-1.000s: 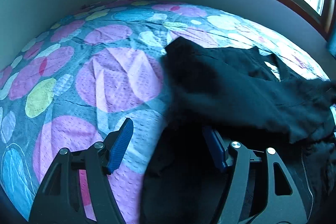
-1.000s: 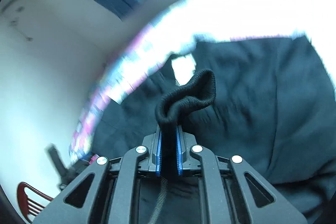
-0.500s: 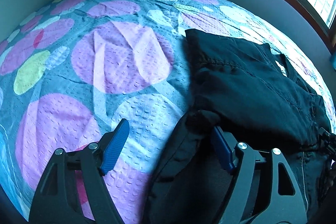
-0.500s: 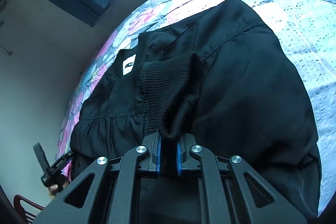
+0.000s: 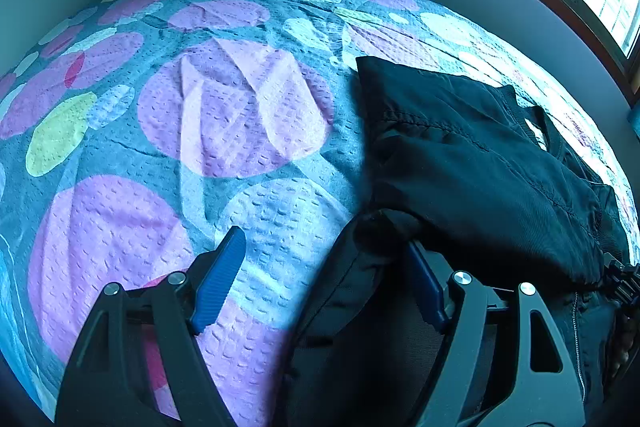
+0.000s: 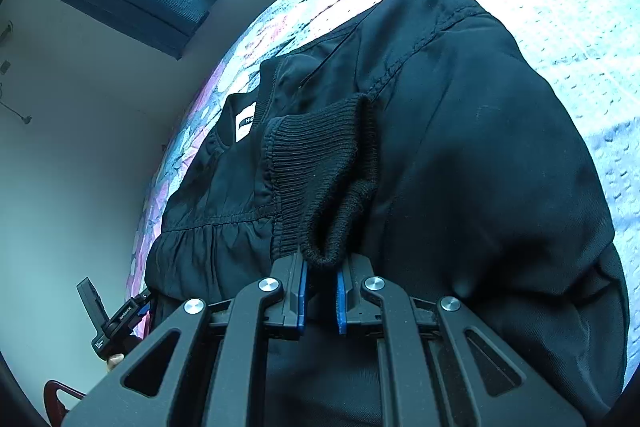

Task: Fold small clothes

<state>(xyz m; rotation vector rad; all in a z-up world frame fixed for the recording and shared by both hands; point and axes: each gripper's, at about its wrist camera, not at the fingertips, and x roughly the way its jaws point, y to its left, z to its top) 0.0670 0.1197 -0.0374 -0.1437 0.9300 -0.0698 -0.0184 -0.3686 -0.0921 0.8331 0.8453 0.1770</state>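
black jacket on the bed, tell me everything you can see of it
The black jacket is smooth woven cloth with stitched seams, a gathered panel, a zipper and a white neck label. It lies on the dotted bedspread, one sleeve folded across its body. The right gripper is shut on that sleeve's ribbed knit cuff. The left gripper stands open astride its edge.

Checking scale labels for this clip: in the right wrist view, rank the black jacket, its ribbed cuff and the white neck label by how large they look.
1. Black jacket, fills most of the view.
2. Ribbed cuff, pinched in the right gripper; nearness enlarges it.
3. White neck label, smallest.
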